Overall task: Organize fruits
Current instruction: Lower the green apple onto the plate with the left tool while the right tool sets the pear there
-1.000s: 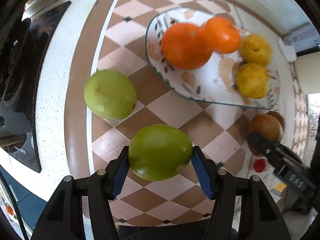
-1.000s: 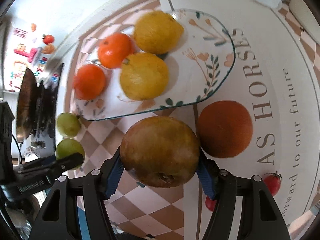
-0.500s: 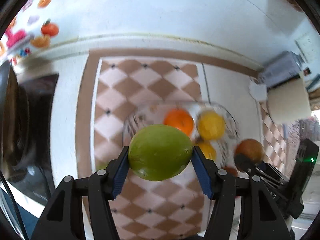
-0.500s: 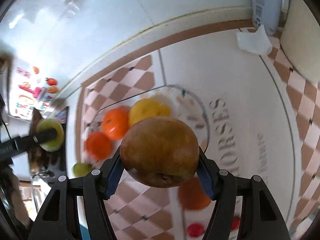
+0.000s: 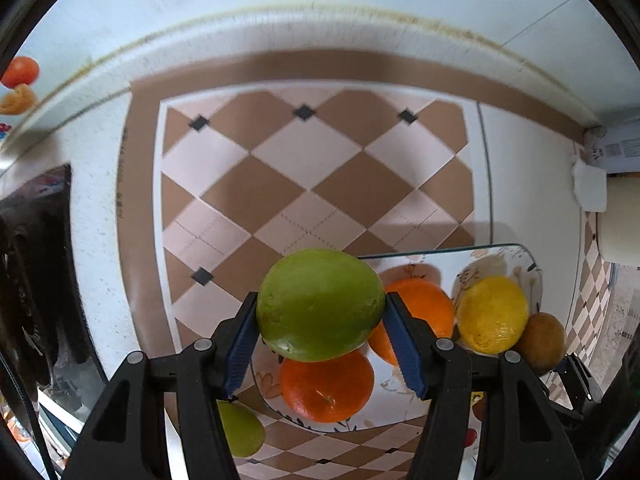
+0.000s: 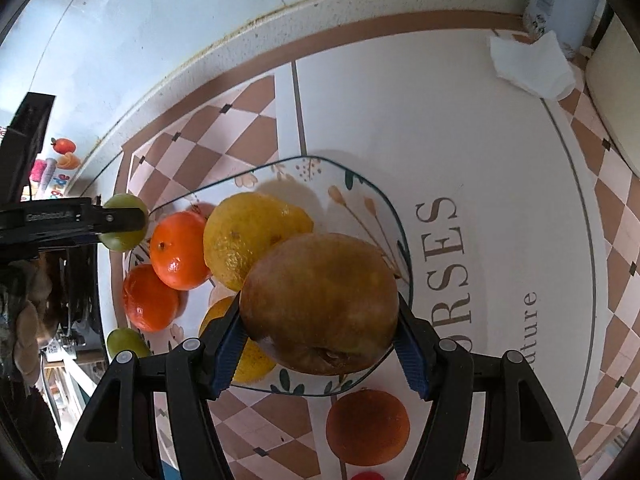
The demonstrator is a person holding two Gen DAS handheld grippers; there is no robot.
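Note:
My left gripper (image 5: 320, 344) is shut on a green fruit (image 5: 320, 304) and holds it above the left edge of the glass plate (image 5: 500, 252). My right gripper (image 6: 320, 350) is shut on a brown pear-like fruit (image 6: 320, 304) and holds it above the plate's (image 6: 360, 184) near right part. On the plate lie two oranges (image 6: 180, 248) (image 6: 150, 298) and two yellow fruits (image 6: 248, 240). Another green fruit (image 5: 240, 428) lies on the checkered mat (image 5: 304, 184) left of the plate. The left gripper with its green fruit (image 6: 122, 226) also shows in the right wrist view.
A printed orange (image 6: 366, 428) and the lettering are part of the white mat (image 6: 460, 120). A crumpled white tissue (image 6: 532, 64) lies at the back right by a box. A dark stove (image 5: 36, 272) is at the left. The wall runs along the back.
Both grippers have come down from a raised position toward the plate with their fruits still held. The plate and its fruits now lie right under them.

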